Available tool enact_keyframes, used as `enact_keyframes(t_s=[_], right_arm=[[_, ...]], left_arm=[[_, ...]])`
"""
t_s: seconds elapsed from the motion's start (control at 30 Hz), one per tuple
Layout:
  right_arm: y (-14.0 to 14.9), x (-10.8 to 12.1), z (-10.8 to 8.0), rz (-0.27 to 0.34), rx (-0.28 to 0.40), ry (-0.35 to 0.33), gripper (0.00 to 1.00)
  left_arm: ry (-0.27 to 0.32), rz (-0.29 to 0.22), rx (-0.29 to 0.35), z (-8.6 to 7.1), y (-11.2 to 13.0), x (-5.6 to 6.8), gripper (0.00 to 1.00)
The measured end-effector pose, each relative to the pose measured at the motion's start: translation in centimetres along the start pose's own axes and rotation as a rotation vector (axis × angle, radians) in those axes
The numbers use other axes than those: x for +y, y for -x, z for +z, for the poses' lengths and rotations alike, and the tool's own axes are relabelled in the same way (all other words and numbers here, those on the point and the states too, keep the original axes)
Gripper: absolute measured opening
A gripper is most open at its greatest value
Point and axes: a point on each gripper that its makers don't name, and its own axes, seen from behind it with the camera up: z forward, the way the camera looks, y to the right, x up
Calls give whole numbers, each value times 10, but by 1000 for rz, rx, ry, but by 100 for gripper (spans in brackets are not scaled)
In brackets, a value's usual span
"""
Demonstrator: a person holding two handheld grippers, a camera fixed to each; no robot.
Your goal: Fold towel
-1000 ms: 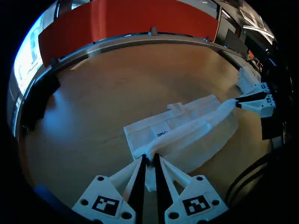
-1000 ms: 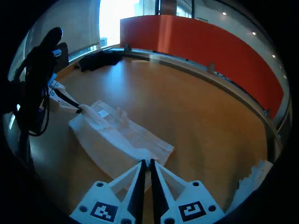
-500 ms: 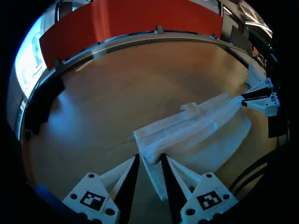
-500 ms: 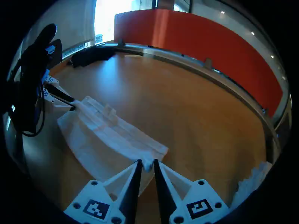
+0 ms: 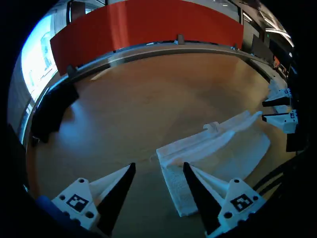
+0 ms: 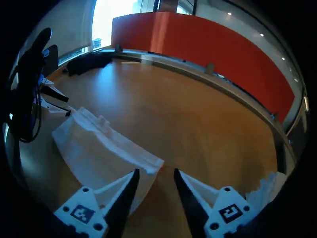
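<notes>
a wide wooden tabletop [image 5: 158, 91] ends at a red partition [image 5: 150, 20] on its far side; a bright window [image 5: 37, 59] at far left.

Plain white towel [image 5: 237, 154] on honey-brown wooden table [image 5: 158, 91]; bright red divider panel [image 5: 150, 20] behind.

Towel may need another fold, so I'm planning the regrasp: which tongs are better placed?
Left, probably: the left tongs, open, straddle the short end of the towel; the right tongs, open, barely reach one corner.
</notes>
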Motion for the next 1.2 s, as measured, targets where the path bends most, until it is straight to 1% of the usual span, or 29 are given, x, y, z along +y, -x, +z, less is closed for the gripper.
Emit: enact_keyframes(t_s=[0.03,0.1,0.17,0.27,0.47,0.67,1.0,1.2], right_arm=[[0,0,-1,1,3,1,78],[0,1,-2,4,7,3,86],[1,1,-4,7,9,3,86],[1,1,-7,8,13,6,87],[4,-2,-15,13,18,2,87],[10,-10,-30,16,24,-4,87],[27,-23,-60,21,28,0,87],[31,-26,-69,34,34,2,87]], left_arm=[[-3,-6,1,-1,0,-1,98],[-9,-16,2,-2,2,-4,99],[-16,-24,4,-3,3,-7,99],[-14,-35,5,-6,5,-8,99],[-7,-45,10,-15,8,-5,99],[-1,-52,10,-29,20,1,99],[-7,-79,1,-57,50,10,99],[-9,-102,0,-69,61,12,99]])
